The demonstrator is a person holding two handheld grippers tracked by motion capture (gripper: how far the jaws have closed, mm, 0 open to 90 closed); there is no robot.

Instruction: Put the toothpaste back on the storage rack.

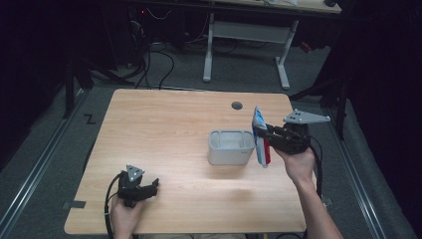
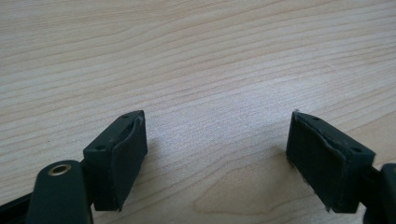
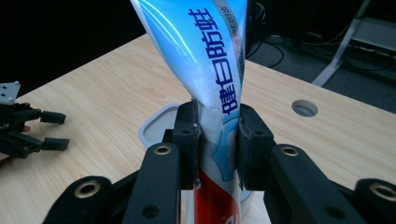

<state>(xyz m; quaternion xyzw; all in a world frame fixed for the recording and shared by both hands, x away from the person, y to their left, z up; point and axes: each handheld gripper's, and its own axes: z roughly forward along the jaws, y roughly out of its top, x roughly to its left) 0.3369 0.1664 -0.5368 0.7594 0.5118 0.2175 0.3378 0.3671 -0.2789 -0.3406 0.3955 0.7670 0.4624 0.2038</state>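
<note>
At right of centre in the high view, the right gripper (image 1: 266,135) grips a toothpaste tube (image 1: 260,137) upright beside the white bin (image 1: 230,147), likely next lowering it in, while the left gripper (image 1: 149,188) rests open at lower left.

**Mostly matt stuff, one shiny tube**

Table (image 1: 164,134) under the left gripper (image 2: 217,156) looks like pale wood-grain laminate, smooth with a soft sheen. The pads (image 2: 128,158) look like matt black rubber, a bit rough at the edges. The toothpaste tube (image 3: 210,70) pinched in the right gripper (image 3: 215,140) is glossy plastic film, creased at the squeeze. Just behind it, the grey tub (image 1: 230,147) looks like matt plastic.
</note>
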